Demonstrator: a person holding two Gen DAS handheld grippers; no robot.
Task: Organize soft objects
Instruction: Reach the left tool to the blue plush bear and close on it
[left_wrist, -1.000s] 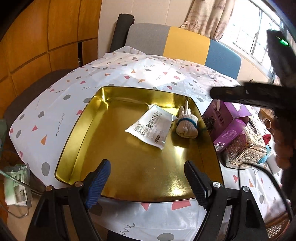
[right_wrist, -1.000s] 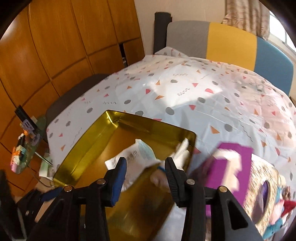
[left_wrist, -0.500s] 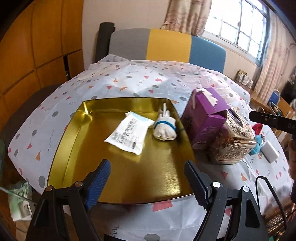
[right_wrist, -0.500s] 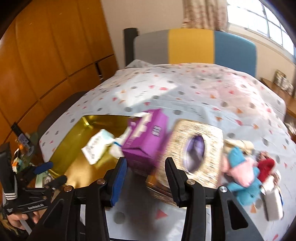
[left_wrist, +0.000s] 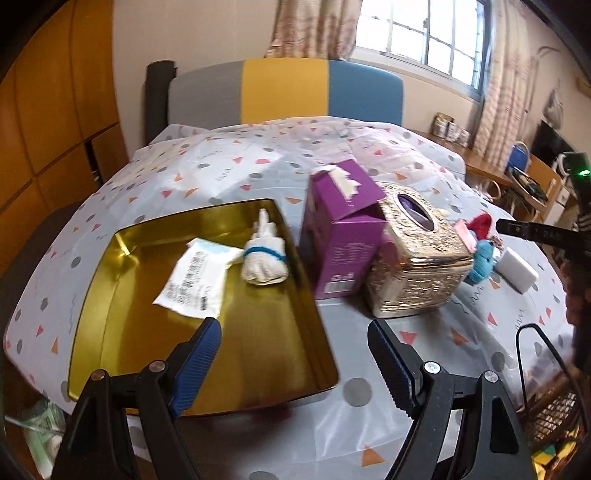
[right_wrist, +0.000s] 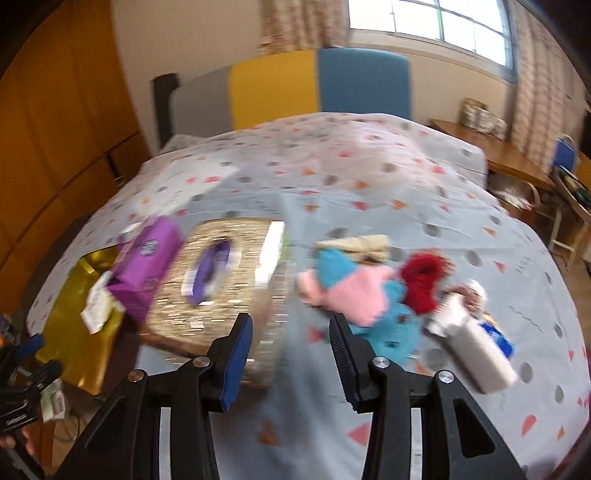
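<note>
Gold tray (left_wrist: 110, 302) with two soft items, more toys waiting on the patterned cloth (left_wrist: 258, 162).

Sharp in the left wrist view, the tray holds a white packet (left_wrist: 194, 275) and, at its 3 o'clock, a rolled white glove (left_wrist: 264, 258) with a blue band; the left gripper (left_wrist: 293, 363) hangs wide open and empty over the tray's near corner. Only the blurred right wrist view shows the pink-and-blue plush (right_wrist: 364, 295), red plush (right_wrist: 421, 282) and white bottle (right_wrist: 471, 352) in full, at 3 o'clock of the gold tissue box (right_wrist: 221, 284). That box hides most of them from the left camera. The right gripper (right_wrist: 290, 356) stands partly open, holding nothing; the purple carton (right_wrist: 147, 266) smears with motion.
</note>
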